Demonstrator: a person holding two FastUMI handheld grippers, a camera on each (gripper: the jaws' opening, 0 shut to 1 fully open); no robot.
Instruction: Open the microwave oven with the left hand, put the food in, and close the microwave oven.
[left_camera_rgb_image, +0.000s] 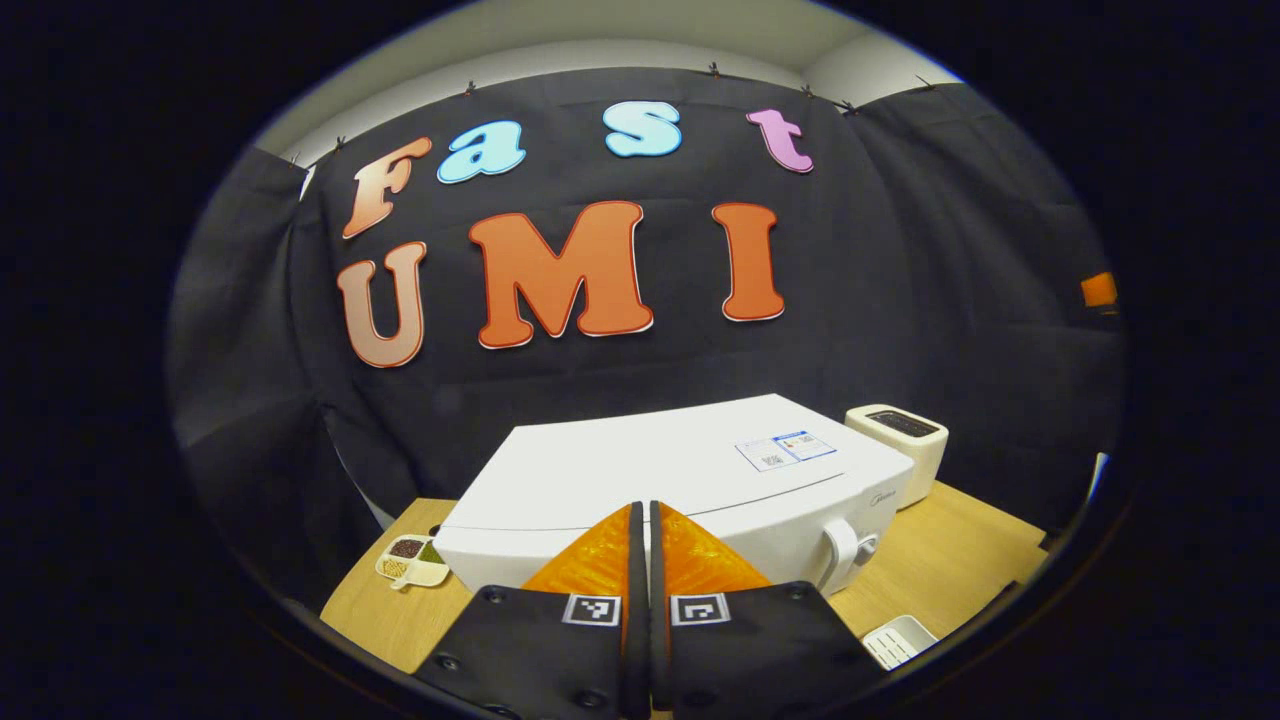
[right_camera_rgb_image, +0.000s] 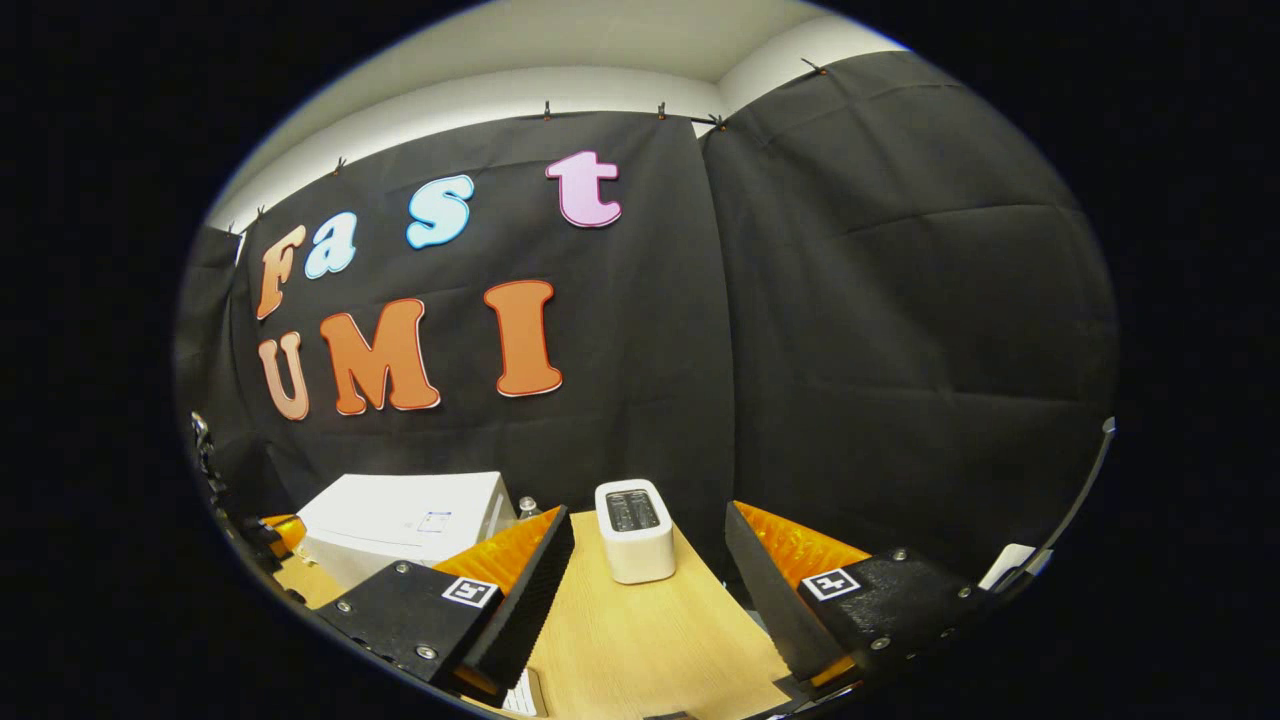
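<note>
Tongs come first: the left tongs (left_camera_rgb_image: 641, 520) have their fingers pressed together with nothing between them, hovering just above and in front of the microwave (left_camera_rgb_image: 660, 480), whose door looks closed. Its handle (left_camera_rgb_image: 842, 553) sits low and to the right of those tongs, a little apart from them. The right tongs (right_camera_rgb_image: 645, 575) stand wide apart and empty above the bench (right_camera_rgb_image: 650, 640), with a toaster (right_camera_rgb_image: 635, 530) straight ahead between the fingers and the microwave off to their left. Beyond the left tongs, on their left, a small dish of food (left_camera_rgb_image: 412, 560) rests on the bench just beside the microwave's corner; a white tray (left_camera_rgb_image: 900, 640) lies at the lower right. Opening has not begun, I judge. The main risk is the handle: closed tongs must part and shift right and down, and from this high angle a finger could strike the door face or slip off the handle's curve. A hard pull might drag the whole microwave forward across the bench, nudging the dish. The dish's far-left spot also means a long reach past the opened door.
</note>
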